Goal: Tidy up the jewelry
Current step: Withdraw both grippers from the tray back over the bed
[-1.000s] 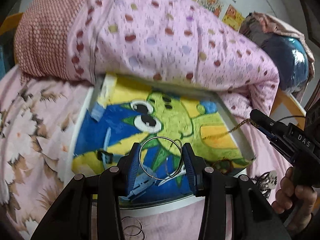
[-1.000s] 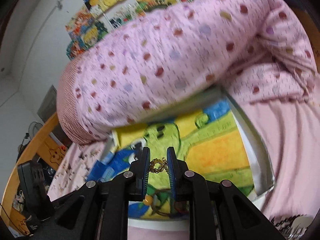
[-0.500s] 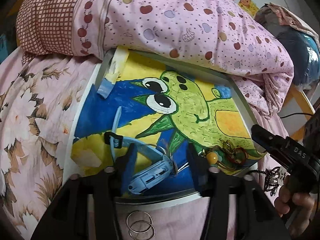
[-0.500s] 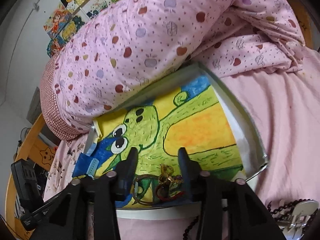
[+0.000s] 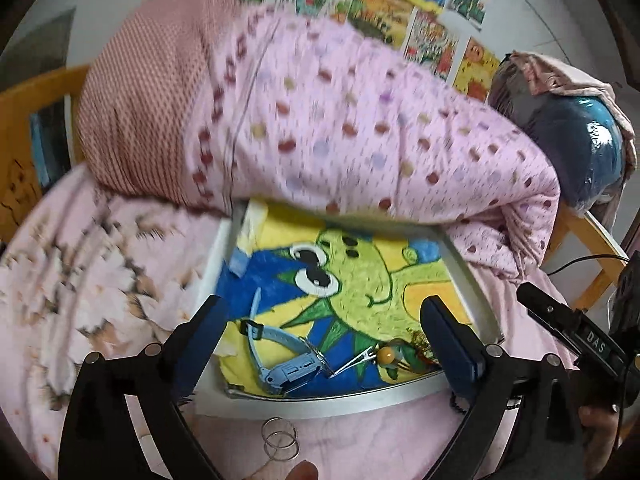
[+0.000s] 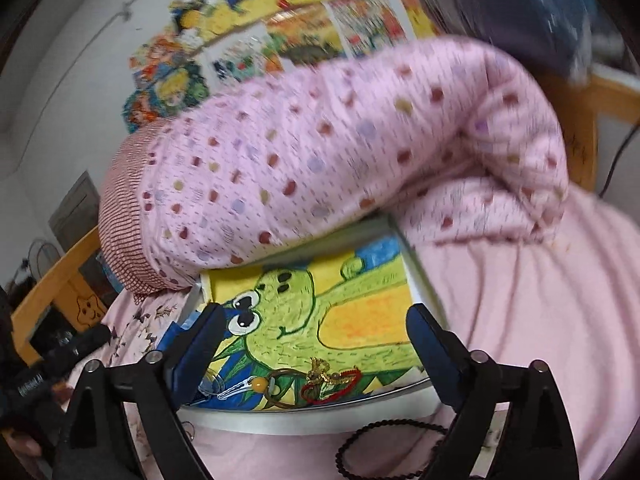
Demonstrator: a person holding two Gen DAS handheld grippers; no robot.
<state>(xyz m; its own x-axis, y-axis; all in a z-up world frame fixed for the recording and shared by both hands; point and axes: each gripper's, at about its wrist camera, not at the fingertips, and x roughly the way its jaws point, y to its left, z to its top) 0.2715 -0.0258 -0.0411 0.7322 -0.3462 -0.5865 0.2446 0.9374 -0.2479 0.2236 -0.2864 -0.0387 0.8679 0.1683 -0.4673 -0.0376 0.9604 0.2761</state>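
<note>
- A bedroom in a home, likely a child's.
- A bed [image 5: 100, 280] with a pink floral sheet and a wooden frame [image 5: 592, 236].
- A rolled pink quilt [image 5: 340, 128] dotted with small fruit shapes lies across it.
- Bright crayon drawings [image 6: 248, 32] are stuck in rows on the white wall.

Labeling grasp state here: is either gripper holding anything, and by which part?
Nothing held. The left gripper and right gripper have just opened; both stand wide and empty above the tray, jewelry lying in it.
</note>
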